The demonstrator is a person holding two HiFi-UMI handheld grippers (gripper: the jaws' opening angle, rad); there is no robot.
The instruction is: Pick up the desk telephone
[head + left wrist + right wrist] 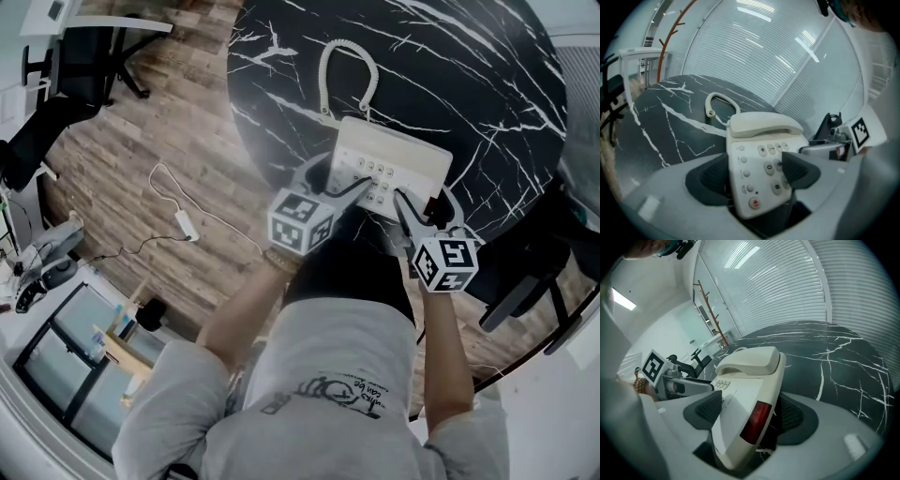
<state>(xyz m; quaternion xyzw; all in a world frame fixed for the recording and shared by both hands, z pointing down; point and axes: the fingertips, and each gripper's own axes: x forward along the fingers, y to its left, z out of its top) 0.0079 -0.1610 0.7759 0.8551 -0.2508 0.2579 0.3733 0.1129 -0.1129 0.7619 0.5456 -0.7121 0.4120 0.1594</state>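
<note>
On the near part of a black, white-veined table (487, 84), a cream desk telephone (394, 155) lying flat, gripped at both near corners.
Left gripper (337, 178): jaws spread wide, clamped on the near left corner, one pad at the side, one on the keypad. Right gripper (427, 206): likewise wide, pinching the near right corner. Coiled cord (349, 56) looping at the far side.

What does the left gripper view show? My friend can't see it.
A white desk telephone sits clamped between the left gripper's dark pads. Behind it are its curly cord and a black marble table.
</note>
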